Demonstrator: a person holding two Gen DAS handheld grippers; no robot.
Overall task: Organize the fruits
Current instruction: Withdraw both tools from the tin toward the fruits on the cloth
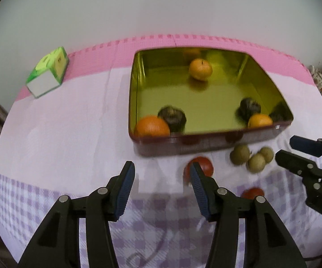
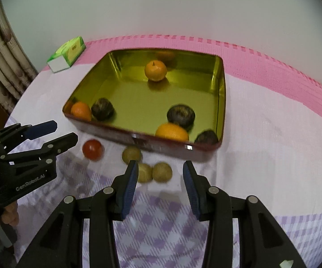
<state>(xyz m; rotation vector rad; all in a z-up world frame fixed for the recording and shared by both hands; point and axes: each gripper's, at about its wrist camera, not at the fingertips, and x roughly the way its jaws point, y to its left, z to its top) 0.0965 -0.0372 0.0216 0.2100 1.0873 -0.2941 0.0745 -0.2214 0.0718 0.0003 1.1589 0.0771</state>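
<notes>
While both tools hang over the desk [image 2: 261,120] with nothing in them, the step in hand looks like picking up the loose fruit in front of the tin [image 2: 221,102]. The left hand-held gripper [image 1: 162,174] has its jaws spread and empty, with a tomato [image 1: 203,164] just past its right finger; the right hand-held gripper [image 2: 159,173] is likewise released, its jaws standing apart with two of the three brown fruits [image 2: 162,171] lying between and just beyond the fingertips.

To do this well, I would judge that each tool should come down so one fruit alone sits squarely between the pads. The brown fruits lie touching one another, so the right side would do best to take the outermost one, or a neighbour may roll away. A tomato is soft and round, so a gentle close across its middle seems wise. A second tomato [image 1: 252,193] lies nearer the left tool.

The tin, gold inside with a dark red wall, holds three oranges [image 2: 155,70] and three dark round fruits [image 2: 181,115], spread loosely: a pair at the near left corner, one orange towards the back, the rest at the near right corner. A green tissue box [image 2: 68,53] stands well apart.
</notes>
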